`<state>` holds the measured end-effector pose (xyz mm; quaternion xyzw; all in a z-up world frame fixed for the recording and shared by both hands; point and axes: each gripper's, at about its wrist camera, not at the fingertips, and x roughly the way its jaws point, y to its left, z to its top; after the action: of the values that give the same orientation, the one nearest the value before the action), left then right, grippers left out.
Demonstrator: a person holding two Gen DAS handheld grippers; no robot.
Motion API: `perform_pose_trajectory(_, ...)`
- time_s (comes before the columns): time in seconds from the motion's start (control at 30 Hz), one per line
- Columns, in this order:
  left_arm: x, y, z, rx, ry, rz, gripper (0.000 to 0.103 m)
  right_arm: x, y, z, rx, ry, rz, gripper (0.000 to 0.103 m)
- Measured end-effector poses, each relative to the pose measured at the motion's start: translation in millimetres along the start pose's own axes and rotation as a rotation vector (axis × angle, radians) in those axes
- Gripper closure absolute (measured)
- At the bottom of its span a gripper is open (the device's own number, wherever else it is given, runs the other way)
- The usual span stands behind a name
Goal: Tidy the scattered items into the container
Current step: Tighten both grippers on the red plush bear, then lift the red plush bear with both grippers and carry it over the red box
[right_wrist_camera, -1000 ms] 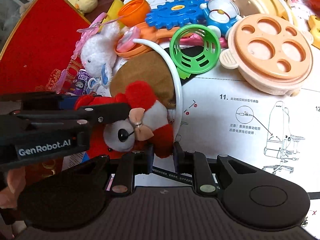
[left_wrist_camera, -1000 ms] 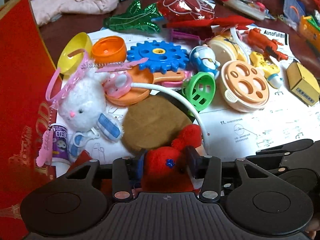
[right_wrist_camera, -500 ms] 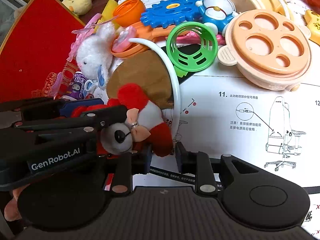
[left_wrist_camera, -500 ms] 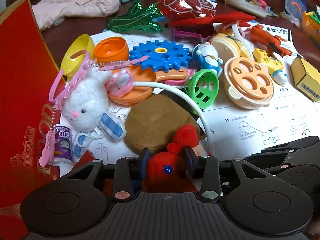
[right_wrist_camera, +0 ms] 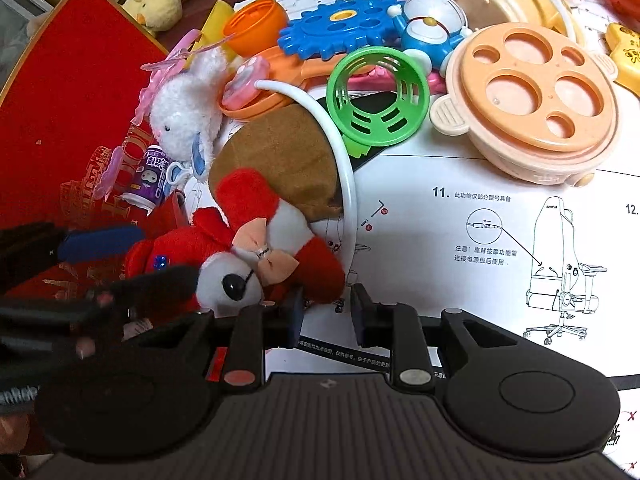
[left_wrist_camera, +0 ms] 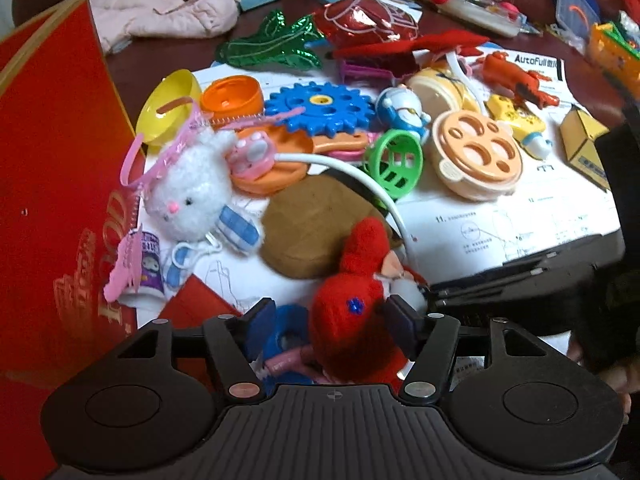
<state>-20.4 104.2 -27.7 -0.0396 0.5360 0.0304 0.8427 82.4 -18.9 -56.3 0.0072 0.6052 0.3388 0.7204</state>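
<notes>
Now the left claw (left_wrist_camera: 328, 316) is seen with jaws just opened wide; the red plush toy (left_wrist_camera: 352, 320) sits loosely between them, no longer pinched. Release is judged premature: the toy lies on the worktop (left_wrist_camera: 160, 60) beside the red container (left_wrist_camera: 52, 184), not inside. The right claw (right_wrist_camera: 326, 308) is narrowly parted, gripping nothing. Only the right view shows the toy's face and bow.

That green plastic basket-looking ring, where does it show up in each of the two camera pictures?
Left wrist view: the green ring sits right of centre, in the upper half, between the brown pouch and the peach lid.
Right wrist view: the green ring sits near top centre.
Shared landmark: the blue gear lies just behind it in both.
</notes>
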Motion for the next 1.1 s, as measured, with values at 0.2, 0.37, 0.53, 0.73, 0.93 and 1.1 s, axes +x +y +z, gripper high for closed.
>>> perform_pose_trajectory(0.2,6,4,-3,-0.042,0.008,-0.014,0.045,2,2,-3,-0.008,-0.001,-0.002,0.074)
perform_pose_trajectory(0.37,8,3,-3,-0.013,-0.001,-0.036,0.064,-5,2,-4,-0.042,-0.035,-0.003,0.071)
perform_pose_trajectory(0.53,11,9,-3,-0.031,0.005,-0.039,0.045,0,2,0,-0.061,-0.037,0.006,0.069)
perform_pose_trajectory(0.73,16,7,-4,-0.021,0.020,-0.067,0.055,6,8,-1,-0.119,-0.051,-0.005,0.075)
perform_pose_trajectory(0.93,10,-9,-4,0.027,0.021,-0.072,0.071,1,6,-5,-0.099,-0.051,-0.009,0.086)
perform_pose_trajectory(1.1,1,-3,-2,-0.017,0.007,-0.072,0.073,-9,11,-6,-0.097,-0.066,-0.003,0.088)
